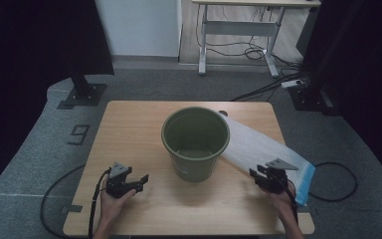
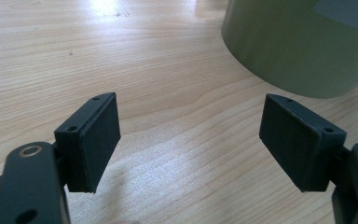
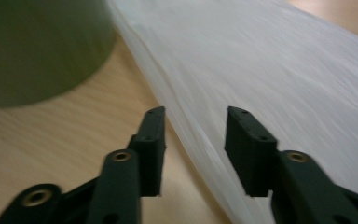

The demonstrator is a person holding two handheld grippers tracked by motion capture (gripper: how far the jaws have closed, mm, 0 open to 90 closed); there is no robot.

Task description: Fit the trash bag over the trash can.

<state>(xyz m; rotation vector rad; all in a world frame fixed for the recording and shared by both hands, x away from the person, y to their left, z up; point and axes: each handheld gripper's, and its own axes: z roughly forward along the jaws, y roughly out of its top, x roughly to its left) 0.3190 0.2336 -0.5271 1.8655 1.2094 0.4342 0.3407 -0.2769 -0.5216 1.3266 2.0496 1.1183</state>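
the right gripper [image 3: 193,140] hovers low over the near edge of the white plastic bag [image 3: 270,70], its jaws parted and not pressing on it; the bag lies flat on the wooden table [image 1: 139,124], stretching ahead of this gripper to the green bucket [image 1: 195,142]. the left gripper [image 2: 191,140] is released, jaws spread wide over bare wood, with the bucket just ahead to its right.
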